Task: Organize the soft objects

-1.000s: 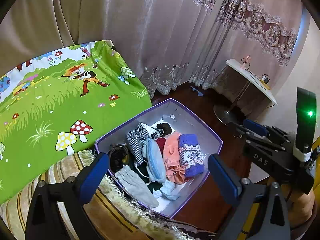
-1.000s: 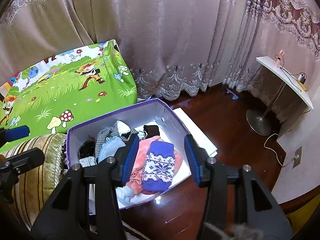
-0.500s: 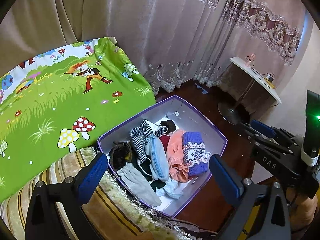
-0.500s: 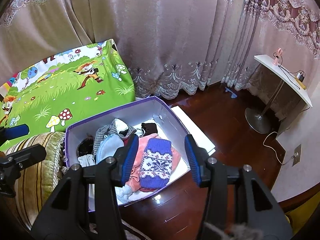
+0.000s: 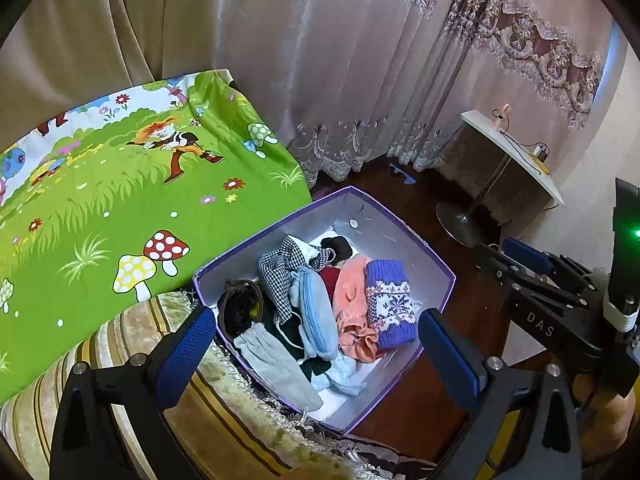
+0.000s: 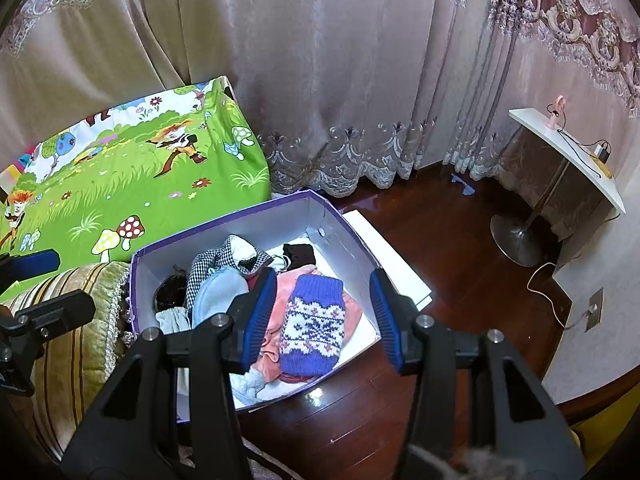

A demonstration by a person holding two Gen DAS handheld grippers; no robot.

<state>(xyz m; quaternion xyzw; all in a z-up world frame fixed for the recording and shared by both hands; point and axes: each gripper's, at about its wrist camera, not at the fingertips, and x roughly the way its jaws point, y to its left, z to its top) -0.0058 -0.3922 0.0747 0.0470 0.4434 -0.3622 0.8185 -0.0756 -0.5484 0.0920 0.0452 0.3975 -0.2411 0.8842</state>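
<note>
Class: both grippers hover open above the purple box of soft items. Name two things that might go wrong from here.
1. The purple box is crowded: closing on the blue knitted item may also pinch the orange garment under it.
2. The box sits at the fringed cushion's edge; a push by the left gripper or right gripper might shift it.

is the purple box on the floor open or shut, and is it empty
Open and not empty. The purple box has no lid on, and soft items lie inside, among them a blue patterned knit piece and a checked cloth.
</note>
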